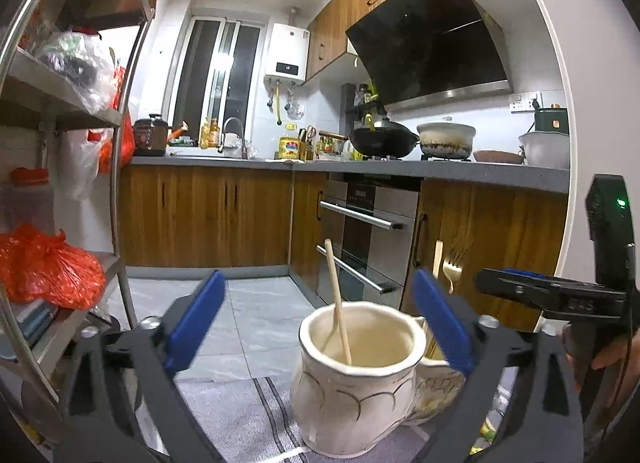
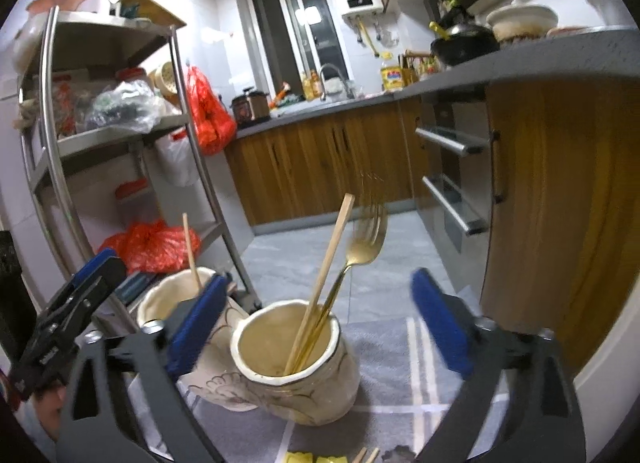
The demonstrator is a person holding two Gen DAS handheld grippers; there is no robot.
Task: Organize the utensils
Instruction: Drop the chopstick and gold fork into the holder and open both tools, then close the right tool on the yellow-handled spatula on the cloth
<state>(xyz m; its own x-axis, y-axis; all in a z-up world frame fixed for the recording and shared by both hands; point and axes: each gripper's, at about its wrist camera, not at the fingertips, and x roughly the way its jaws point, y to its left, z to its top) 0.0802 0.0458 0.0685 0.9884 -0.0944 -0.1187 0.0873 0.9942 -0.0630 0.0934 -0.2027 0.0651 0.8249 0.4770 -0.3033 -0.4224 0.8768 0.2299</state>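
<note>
Two tools, the left tool and the right tool, stand released, each just behind its own jar. Chopstick and fork sit inside. Next move probably calls for fetching the loose chopsticks below the right tool.

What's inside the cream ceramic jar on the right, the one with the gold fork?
The cream ceramic jar holds a gold fork and a wooden chopstick, both leaning right. Their lower ends and the jar's bottom are hidden by its wall.
</note>
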